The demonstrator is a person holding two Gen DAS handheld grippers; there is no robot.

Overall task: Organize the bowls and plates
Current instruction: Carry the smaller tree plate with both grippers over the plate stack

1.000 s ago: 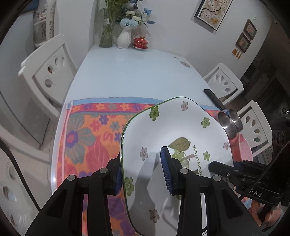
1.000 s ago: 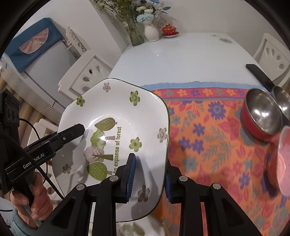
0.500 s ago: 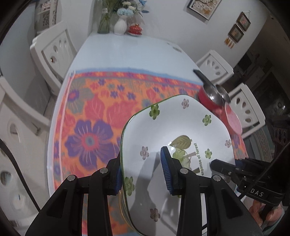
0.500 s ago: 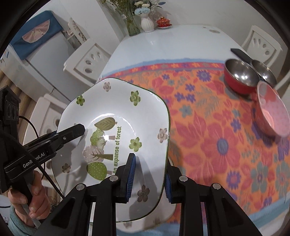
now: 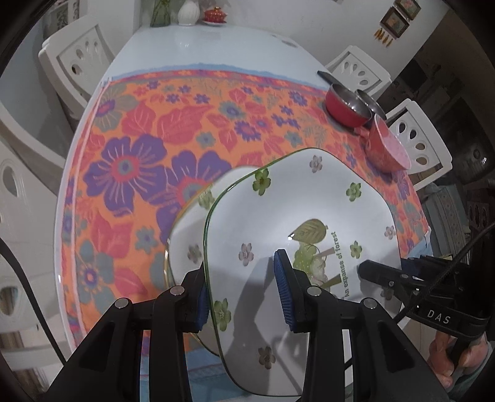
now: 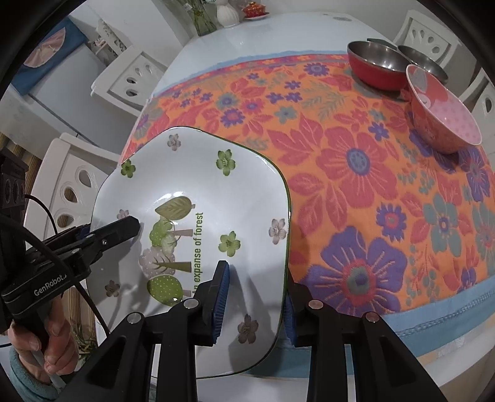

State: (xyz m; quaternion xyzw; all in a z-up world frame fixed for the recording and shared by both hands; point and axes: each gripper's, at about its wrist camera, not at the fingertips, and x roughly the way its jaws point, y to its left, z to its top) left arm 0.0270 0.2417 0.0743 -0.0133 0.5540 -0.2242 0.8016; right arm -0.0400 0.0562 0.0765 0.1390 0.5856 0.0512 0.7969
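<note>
A white square plate [image 5: 294, 201] [image 6: 201, 173] with green flowers and a tree print hangs low over the near edge of the floral tablecloth [image 5: 139, 139]. My left gripper [image 5: 243, 290] is shut on its left rim. My right gripper [image 6: 255, 303] has the right rim between its blue pads, which still touch it as the jaws are opening. Each gripper shows in the other's view, the left gripper [image 6: 123, 228] and the right gripper [image 5: 377, 272]. A second matching plate [image 5: 188, 228] lies on the cloth, partly hidden under the held one.
At the right side of the cloth stand a red steel bowl [image 6: 374, 68], a second steel bowl [image 6: 423, 58] behind it and a pink bowl [image 6: 442, 120]. White chairs [image 5: 80, 58] ring the table. A white vase [image 5: 188, 12] stands at the far end.
Both grippers have carried the plate back toward the near table edge and lower. The second plate beneath it has come into the left wrist view.
</note>
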